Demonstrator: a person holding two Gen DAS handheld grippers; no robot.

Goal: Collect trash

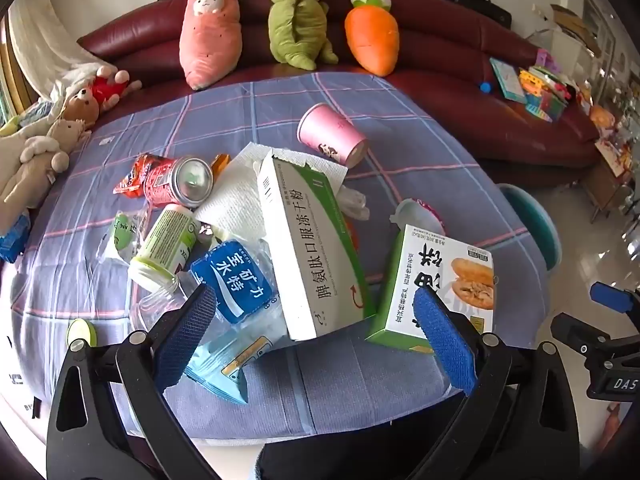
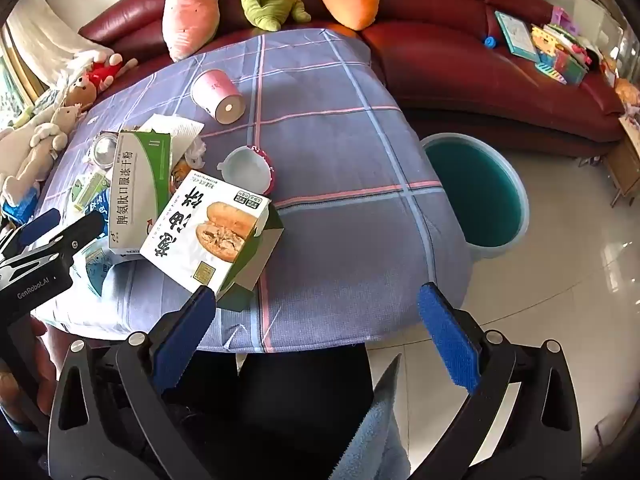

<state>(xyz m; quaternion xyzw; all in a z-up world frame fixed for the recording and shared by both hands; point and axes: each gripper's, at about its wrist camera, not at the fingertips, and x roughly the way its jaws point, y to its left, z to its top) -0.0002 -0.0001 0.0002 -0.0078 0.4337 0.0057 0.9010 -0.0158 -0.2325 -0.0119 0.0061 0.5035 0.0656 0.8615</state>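
Nearest the lens, the left claw point(image 1: 316, 320) hangs wide and empty over the near edge of the bench point(image 1: 360, 380), with the heap of trash just beyond its pads. Left to right in that heap: a red can point(image 1: 176, 184) on its side, a green-capped bottle point(image 1: 164, 246), a blue water-bottle label point(image 1: 236, 280), a white and green medicine box point(image 1: 308, 248) propped on paper towel point(image 1: 240, 200), and a burger carton point(image 1: 436, 284).

The right claw point(image 2: 316, 320) is likewise wide and holding nothing, its near pad beside that carton point(image 2: 212, 232). Collecting looks barely begun: all the trash lies on the bench, and the teal bin point(image 2: 476, 196) stands on the floor to the right.

The next move probably calls for closing on 1 piece, likely the carton, and carrying it right to the bin. The leaning boxes could topple; the pink cup point(image 2: 218, 94) and the white tub point(image 2: 248, 170) lie farther back.
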